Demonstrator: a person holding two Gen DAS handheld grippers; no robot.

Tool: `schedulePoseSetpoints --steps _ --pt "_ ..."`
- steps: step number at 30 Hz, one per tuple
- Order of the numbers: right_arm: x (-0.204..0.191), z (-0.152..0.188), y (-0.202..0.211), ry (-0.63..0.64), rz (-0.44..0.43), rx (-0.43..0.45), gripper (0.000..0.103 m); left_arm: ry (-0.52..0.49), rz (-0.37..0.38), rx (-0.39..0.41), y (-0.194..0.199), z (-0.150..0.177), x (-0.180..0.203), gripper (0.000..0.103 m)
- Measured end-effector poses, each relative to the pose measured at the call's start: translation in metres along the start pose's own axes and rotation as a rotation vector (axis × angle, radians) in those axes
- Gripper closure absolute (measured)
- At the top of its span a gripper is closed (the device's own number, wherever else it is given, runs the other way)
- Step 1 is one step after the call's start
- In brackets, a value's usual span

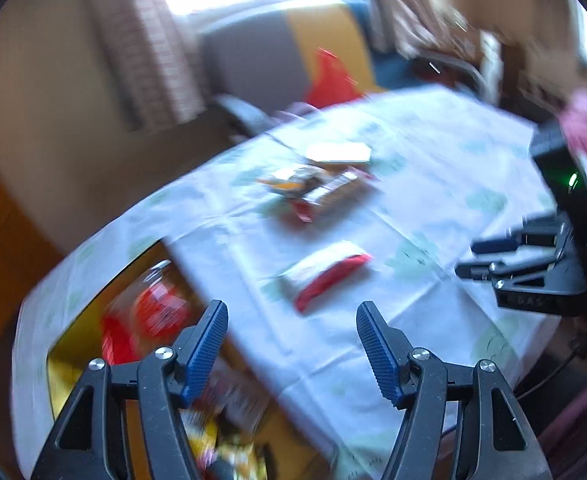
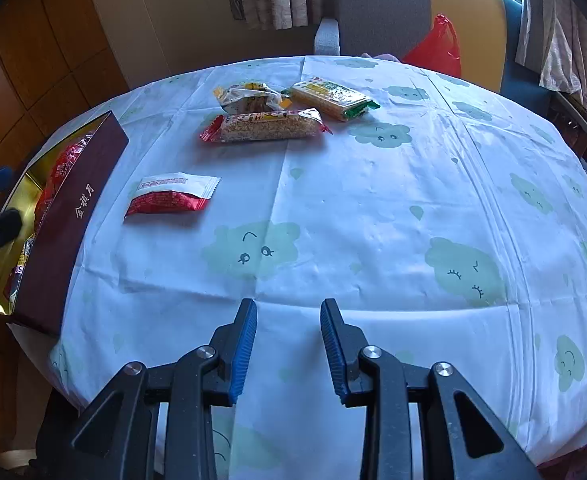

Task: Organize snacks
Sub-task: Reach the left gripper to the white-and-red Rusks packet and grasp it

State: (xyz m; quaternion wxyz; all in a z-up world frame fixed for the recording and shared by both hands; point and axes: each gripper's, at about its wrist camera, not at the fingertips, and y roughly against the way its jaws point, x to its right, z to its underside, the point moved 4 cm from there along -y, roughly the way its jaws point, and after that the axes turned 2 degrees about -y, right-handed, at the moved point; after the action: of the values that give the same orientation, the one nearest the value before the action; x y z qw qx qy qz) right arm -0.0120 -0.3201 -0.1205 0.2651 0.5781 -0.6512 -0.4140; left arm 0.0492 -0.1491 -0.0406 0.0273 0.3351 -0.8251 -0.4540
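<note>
Four snack packets (image 2: pixel 172 194) lie on my tablecloth (image 2: pixel 373 200); one box (image 2: pixel 69 220) holds more. Both my left gripper (image 1: pixel 292 346) and right gripper (image 2: pixel 288 346) stand apart, gripping nothing.

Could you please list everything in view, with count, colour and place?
box: one, maroon outside, gold inside, left table edge, holding snacks
red-and-white packet: one, alone near the box
snack packets: three, clustered far centre: a red-ended bar, a yellow-and-white pack, a green-ended cracker pack
tablecloth: one, pale blue, green cloud faces
chair: one, grey and yellow, behind table
red bag: one, on chair
left tool: open, empty, by the box
right tool: open, narrow gap, empty
</note>
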Motion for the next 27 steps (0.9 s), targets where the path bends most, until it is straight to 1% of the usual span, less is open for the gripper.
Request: schedulePoseSetpoints --steps 3,6,7,8,11,13,14,15,17,18,19,20,22,24,26,27 --pt "0.002 0.000 -0.001 0.004 -0.004 -0.002 0.069 -0.093 0.026 -0.073 -0.033 -0.015 0.014 0.035" --pt "0.003 0.000 -0.002 0.008 -0.009 -0.002 0.068 -0.149 0.056 -0.144 -0.061 -0.023 0.022 0.035" --pt "0.004 0.001 -0.003 0.007 -0.012 -0.003 0.068 -0.166 0.062 -0.161 -0.069 -0.025 0.024 0.034" --pt "0.005 0.001 -0.004 0.006 -0.014 -0.004 0.068 -0.189 0.074 -0.195 -0.080 -0.027 0.027 0.032" --pt "0.010 0.002 -0.005 -0.006 -0.026 -0.002 0.068 -0.212 0.082 -0.225 -0.096 -0.029 0.032 0.031" --pt "0.011 0.002 -0.006 -0.003 -0.032 0.003 0.067 -0.191 0.112 -0.245 -0.105 -0.032 0.030 0.033" --pt "0.012 0.001 -0.006 -0.002 -0.035 0.005 0.067 -0.170 0.131 -0.260 -0.109 -0.033 0.029 0.037" --pt "0.012 0.002 -0.006 -0.002 -0.039 0.008 0.067 -0.142 0.158 -0.282 -0.113 -0.032 0.028 0.051" --pt "0.013 0.001 -0.006 -0.003 -0.044 0.015 0.067 -0.122 0.139 -0.265 -0.113 -0.033 0.026 0.063" --pt "0.013 0.001 -0.007 -0.002 -0.047 0.019 0.067 -0.096 0.143 -0.259 -0.111 -0.034 0.024 0.076" --pt "0.013 0.001 -0.007 -0.001 -0.050 0.024 0.067 -0.057 0.155 -0.251 -0.106 -0.035 0.023 0.086" --pt "0.013 0.001 -0.007 -0.001 -0.052 0.028 0.067 0.005 0.176 -0.244 -0.101 -0.035 0.022 0.091" --pt "0.014 0.002 -0.007 -0.003 -0.057 0.034 0.067 0.076 0.175 -0.237 -0.093 -0.032 0.024 0.096" --pt "0.014 0.002 -0.007 -0.005 -0.060 0.038 0.067 0.126 0.185 -0.228 -0.084 -0.024 0.034 0.097" --pt "0.015 0.002 -0.007 -0.005 -0.062 0.041 0.067 0.169 0.194 -0.236 -0.079 -0.011 0.046 0.097" --pt "0.015 0.002 -0.007 -0.006 -0.062 0.041 0.067 0.195 0.213 -0.241 -0.078 -0.005 0.053 0.097"
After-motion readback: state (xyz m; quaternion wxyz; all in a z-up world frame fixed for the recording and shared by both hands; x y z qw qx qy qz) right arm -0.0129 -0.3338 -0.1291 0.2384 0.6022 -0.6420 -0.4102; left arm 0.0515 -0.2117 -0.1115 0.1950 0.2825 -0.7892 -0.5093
